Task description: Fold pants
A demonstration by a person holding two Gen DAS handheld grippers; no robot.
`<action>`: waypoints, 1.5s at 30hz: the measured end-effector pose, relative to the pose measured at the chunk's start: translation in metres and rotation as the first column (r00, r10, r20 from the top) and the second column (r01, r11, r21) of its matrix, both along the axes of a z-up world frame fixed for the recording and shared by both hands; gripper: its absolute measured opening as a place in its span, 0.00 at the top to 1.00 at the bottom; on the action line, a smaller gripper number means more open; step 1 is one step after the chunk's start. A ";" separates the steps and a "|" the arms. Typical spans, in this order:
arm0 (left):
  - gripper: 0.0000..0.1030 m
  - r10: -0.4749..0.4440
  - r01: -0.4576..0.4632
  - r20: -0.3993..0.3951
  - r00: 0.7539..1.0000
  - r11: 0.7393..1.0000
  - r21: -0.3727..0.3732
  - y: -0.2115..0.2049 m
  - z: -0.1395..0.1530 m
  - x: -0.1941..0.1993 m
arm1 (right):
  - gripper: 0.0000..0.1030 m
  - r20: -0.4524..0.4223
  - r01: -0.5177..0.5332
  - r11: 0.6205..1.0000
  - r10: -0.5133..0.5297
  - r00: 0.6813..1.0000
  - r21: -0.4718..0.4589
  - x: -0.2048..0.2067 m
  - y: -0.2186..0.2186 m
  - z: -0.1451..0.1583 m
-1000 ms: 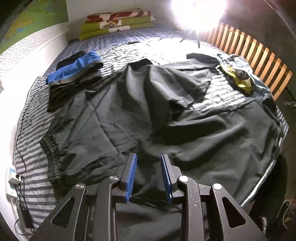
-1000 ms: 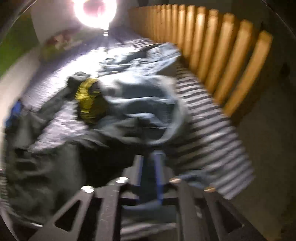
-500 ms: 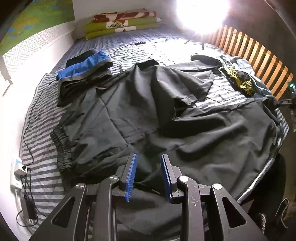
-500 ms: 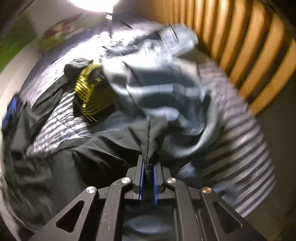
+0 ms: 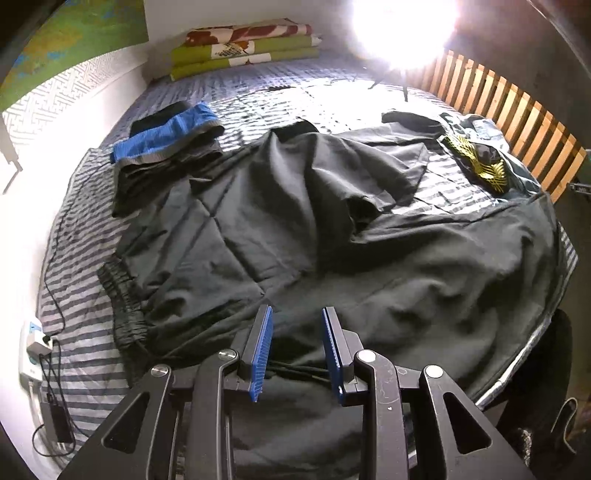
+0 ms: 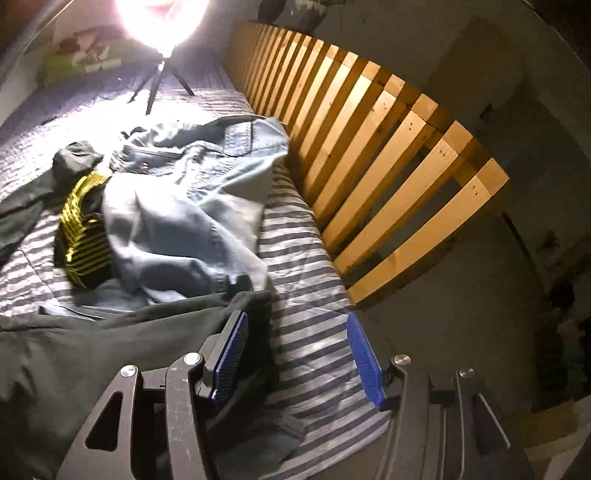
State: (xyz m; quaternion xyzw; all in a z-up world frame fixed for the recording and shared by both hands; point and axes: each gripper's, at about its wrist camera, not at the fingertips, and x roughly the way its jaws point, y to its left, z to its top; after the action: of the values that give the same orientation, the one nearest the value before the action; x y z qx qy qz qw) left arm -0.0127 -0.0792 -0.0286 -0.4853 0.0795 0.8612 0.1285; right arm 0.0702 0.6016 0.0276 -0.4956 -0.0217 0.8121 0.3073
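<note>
The black pants (image 5: 295, 229) lie spread and wrinkled across the striped bed (image 5: 81, 325). My left gripper (image 5: 297, 310) hovers over their near edge with a gap between its blue pads. A thin black cord runs across low between the fingers and nothing is pressed. In the right wrist view the pants' dark corner (image 6: 258, 306) rests on the bed against the left pad (image 6: 231, 347). My right gripper (image 6: 297, 315) has its jaws opening, and the pads do not press the cloth.
Light blue jeans (image 6: 184, 206) and a yellow-and-black garment (image 6: 85, 240) lie heaped by the wooden slat rail (image 6: 388, 147). A folded blue and grey stack (image 5: 170, 144) sits far left. A bright lamp (image 5: 402, 29) stands at the back, and a power strip (image 5: 33, 350) lies at the left edge.
Half a second ago the right gripper was shut on the pants' corner; now its jaws stand apart, the corner lies on the bed, and the view has swung toward the rail. The left gripper held still.
</note>
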 end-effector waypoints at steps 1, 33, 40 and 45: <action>0.72 0.009 -0.009 -0.004 1.000 1.000 -0.001 -0.003 0.003 -0.001 | 0.50 -0.017 -0.004 1.000 0.004 1.000 -0.001 -0.001 -0.006 0.002; 0.90 -0.231 0.250 0.137 0.963 0.956 -0.150 0.137 -0.109 -0.146 | 0.97 -0.298 -0.166 0.616 -0.118 0.947 -0.770 -0.308 -0.085 -0.107; 0.94 -0.246 0.254 0.068 0.967 0.952 -0.173 0.130 -0.088 -0.127 | 0.97 -0.541 -0.367 0.792 0.056 0.839 -0.488 -0.224 -0.121 0.019; 0.94 -0.259 0.263 0.045 0.965 0.952 -0.159 0.125 -0.072 -0.114 | 0.97 -0.628 -0.391 0.877 0.140 0.766 -0.281 -0.154 -0.142 0.105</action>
State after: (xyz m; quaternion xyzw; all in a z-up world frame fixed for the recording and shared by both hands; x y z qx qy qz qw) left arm -0.1268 0.0459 -0.1009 -0.4897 0.2119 0.8214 0.2017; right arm -0.0838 0.4598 0.1322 -0.2617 0.1679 0.9478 0.0712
